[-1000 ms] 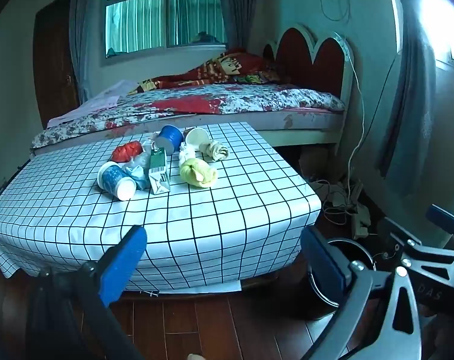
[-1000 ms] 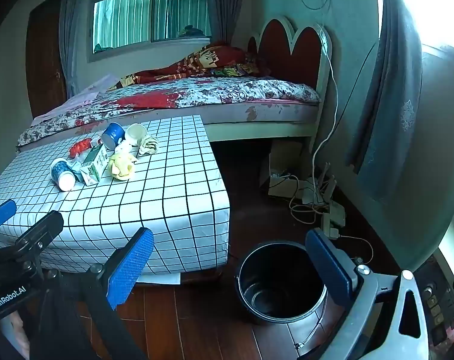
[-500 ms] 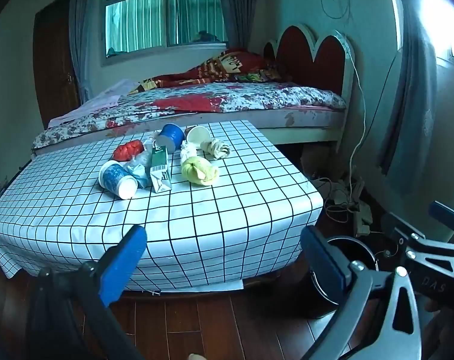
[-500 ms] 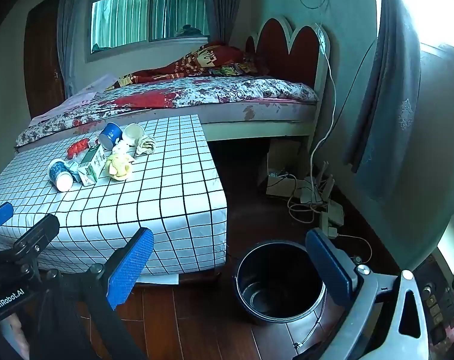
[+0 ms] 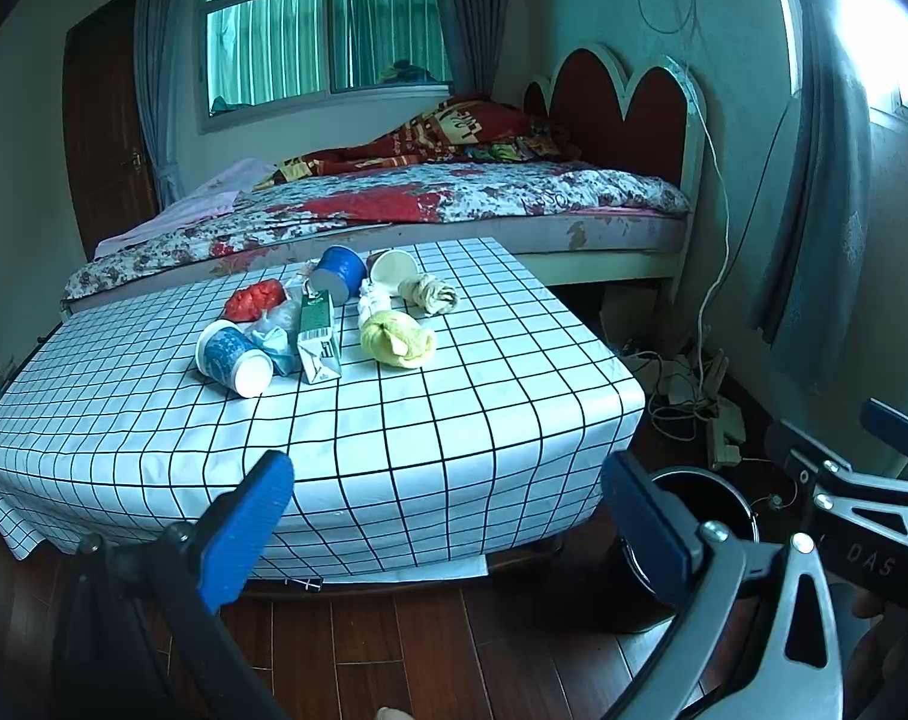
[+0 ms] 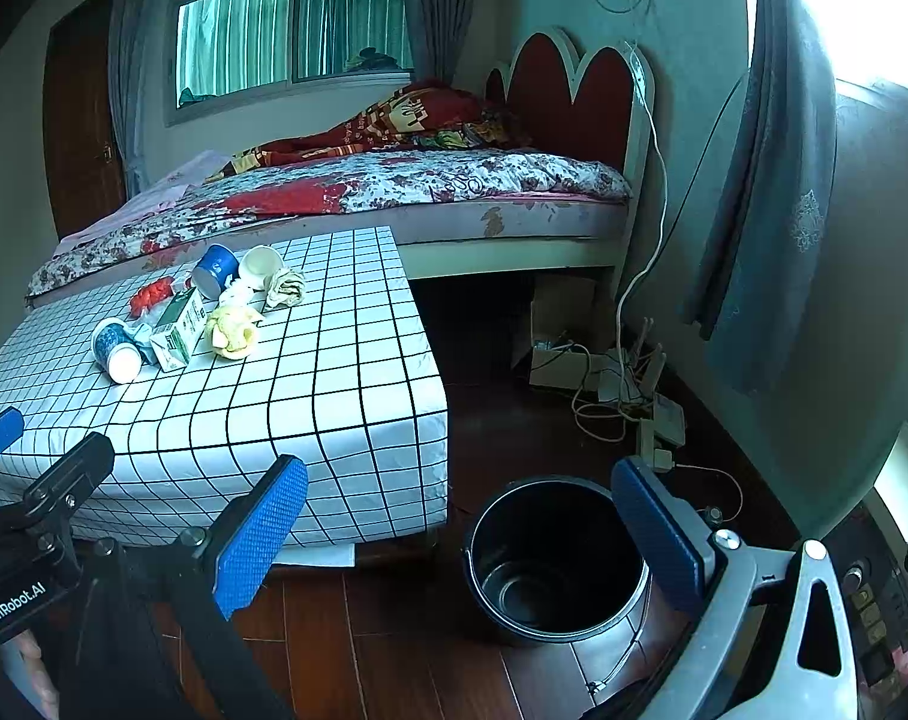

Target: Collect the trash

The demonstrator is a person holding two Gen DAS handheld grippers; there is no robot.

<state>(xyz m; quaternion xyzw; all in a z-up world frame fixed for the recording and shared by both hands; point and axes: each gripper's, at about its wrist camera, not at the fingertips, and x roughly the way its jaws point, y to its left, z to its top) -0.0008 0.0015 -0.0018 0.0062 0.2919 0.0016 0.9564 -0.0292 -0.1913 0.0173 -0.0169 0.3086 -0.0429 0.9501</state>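
Note:
Trash lies in a cluster on the checked table point(image 5: 454, 420): a tipped blue cup point(image 5: 233, 359), a green carton point(image 5: 318, 336), a yellow wad point(image 5: 397, 339), a red wrapper point(image 5: 253, 299), another blue cup point(image 5: 339, 273), a white cup point(image 5: 393, 267) and a crumpled tissue point(image 5: 430, 294). The yellow wad point(image 6: 233, 331) and carton point(image 6: 181, 330) also show in the right wrist view. A black bin point(image 6: 559, 558) stands on the floor right of the table. My left gripper point(image 5: 448, 516) is open and empty before the table's front edge. My right gripper point(image 6: 460, 534) is open and empty above the bin's left side.
A bed point(image 5: 430, 204) with a red headboard stands behind the table. Cables and a power strip point(image 6: 652, 420) lie on the wooden floor by the right wall, under a curtain point(image 6: 766, 180). A door point(image 5: 106, 120) is at the far left.
Both grippers have drifted slightly; the table and trash sit a touch lower and nearer in view. Nothing was grasped or released.

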